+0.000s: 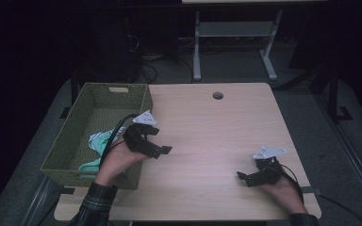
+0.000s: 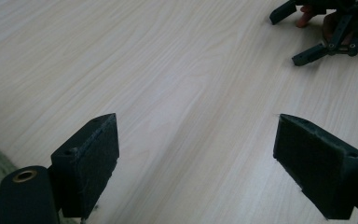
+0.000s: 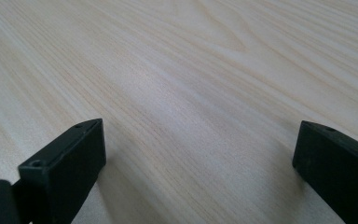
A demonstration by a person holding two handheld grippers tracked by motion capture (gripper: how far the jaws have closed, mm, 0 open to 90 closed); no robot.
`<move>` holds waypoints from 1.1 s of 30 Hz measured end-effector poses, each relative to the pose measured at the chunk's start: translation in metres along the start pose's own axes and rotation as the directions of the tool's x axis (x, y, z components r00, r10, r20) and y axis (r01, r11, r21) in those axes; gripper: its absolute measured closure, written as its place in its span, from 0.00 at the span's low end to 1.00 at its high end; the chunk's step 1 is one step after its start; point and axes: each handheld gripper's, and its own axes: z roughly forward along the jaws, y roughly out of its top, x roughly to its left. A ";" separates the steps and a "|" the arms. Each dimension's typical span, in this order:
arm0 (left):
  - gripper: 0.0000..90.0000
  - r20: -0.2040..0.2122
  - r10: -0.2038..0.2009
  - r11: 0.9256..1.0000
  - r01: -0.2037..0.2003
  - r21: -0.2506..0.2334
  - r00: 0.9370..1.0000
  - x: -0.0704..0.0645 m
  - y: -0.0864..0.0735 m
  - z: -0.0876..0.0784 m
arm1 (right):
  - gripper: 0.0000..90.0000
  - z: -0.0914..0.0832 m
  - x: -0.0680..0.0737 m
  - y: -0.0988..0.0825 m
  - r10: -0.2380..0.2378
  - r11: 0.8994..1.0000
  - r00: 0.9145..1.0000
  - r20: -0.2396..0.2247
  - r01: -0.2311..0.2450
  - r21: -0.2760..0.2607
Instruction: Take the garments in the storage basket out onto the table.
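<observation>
Your left claw sits left of centre in the high view, just beside the right wall of the green woven basket. Its 2 jaws are spread wide with nothing between them, and in the left gripper view they frame bare wood. Crumpled white and teal cloth lies inside the basket, near its lower right corner, close to your left hand. Your right claw rests at the lower right of the high view, low over the desk, well apart from the basket. Its jaws also stand wide open and empty over the wood grain.
</observation>
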 end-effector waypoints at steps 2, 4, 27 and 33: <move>0.15 -0.004 0.002 1.000 -0.002 0.001 1.000 0.003 -0.001 -0.004 | 0.02 0.000 0.000 0.000 0.000 1.000 1.000 0.000 0.000 0.000; 0.15 -0.008 -0.007 1.000 0.007 -0.006 1.000 0.005 -0.003 -0.007 | 0.02 0.000 0.000 0.000 0.000 1.000 1.000 0.000 0.000 0.000; 0.15 -0.055 -0.050 0.999 0.049 -0.017 0.997 0.024 -0.016 -0.035 | 0.03 0.000 0.000 0.000 0.000 1.000 1.000 -0.001 0.000 0.000; 0.16 -0.076 -0.057 0.998 0.056 -0.016 0.995 0.030 -0.022 -0.041 | 0.03 0.000 0.000 0.000 -0.001 1.000 1.000 -0.001 0.001 0.000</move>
